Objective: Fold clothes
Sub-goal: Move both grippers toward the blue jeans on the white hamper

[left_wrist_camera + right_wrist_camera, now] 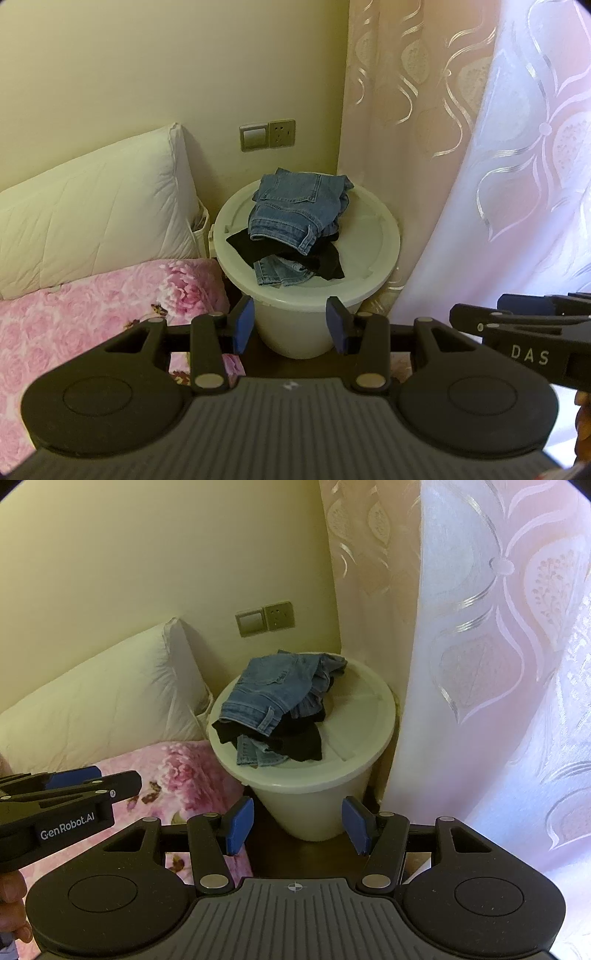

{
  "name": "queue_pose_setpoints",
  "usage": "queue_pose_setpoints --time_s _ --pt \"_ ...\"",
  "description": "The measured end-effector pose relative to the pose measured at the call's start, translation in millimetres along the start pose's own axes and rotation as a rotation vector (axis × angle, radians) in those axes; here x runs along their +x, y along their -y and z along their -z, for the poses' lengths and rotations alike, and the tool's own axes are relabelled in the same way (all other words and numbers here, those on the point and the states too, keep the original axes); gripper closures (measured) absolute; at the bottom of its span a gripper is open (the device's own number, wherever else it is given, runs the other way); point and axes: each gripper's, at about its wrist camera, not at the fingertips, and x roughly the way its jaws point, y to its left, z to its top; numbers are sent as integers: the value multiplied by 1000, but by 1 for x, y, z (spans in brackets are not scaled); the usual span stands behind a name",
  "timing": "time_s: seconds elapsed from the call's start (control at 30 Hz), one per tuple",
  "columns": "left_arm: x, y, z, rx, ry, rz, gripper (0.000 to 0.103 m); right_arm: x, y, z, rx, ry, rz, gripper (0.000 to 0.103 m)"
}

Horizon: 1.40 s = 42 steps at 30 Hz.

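A small pile of clothes lies on the lid of a white bucket (373, 266) (362, 716): folded blue denim shorts (295, 206) (269, 690) on top, a black garment (321, 258) (299, 738) under them, and more denim (280, 275) (251, 753) at the bottom. My left gripper (290, 325) is open and empty, held short of the bucket. My right gripper (297, 825) is open and empty, also short of the bucket. Each gripper shows from the side in the other's view, the right one (517, 325) and the left one (74, 786).
A bed with a pink floral cover (92, 314) (184, 775) and a white pillow (92, 206) (110, 694) stands at the left. A pink patterned curtain (498, 147) (498, 646) hangs at the right. A wall switch and socket (267, 134) (266, 618) sit above the bucket.
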Motion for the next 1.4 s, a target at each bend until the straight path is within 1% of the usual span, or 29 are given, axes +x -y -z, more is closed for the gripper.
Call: queue_pose_setpoints --time_s 0.23,0.3,0.4,0.5,0.83,1.4 --pt "-1 -3 2 -21 -1 15 65 -2 -1 -2 -6 6 1 46" --pt "4 -8 -1 -26 -16 16 65 -1 -3 -2 -8 7 5 46" --pt "6 -14 0 -28 -14 11 65 8 -5 -1 -15 2 8 46" --pt "3 -8 -1 -21 -24 -7 65 11 -7 -2 -19 -6 11 46" --pt "6 -16 1 -33 -55 -32 65 19 -21 -2 -27 -14 8 46" --pt "13 -33 -1 -56 -77 -33 65 29 -36 -9 -44 -9 9 46"
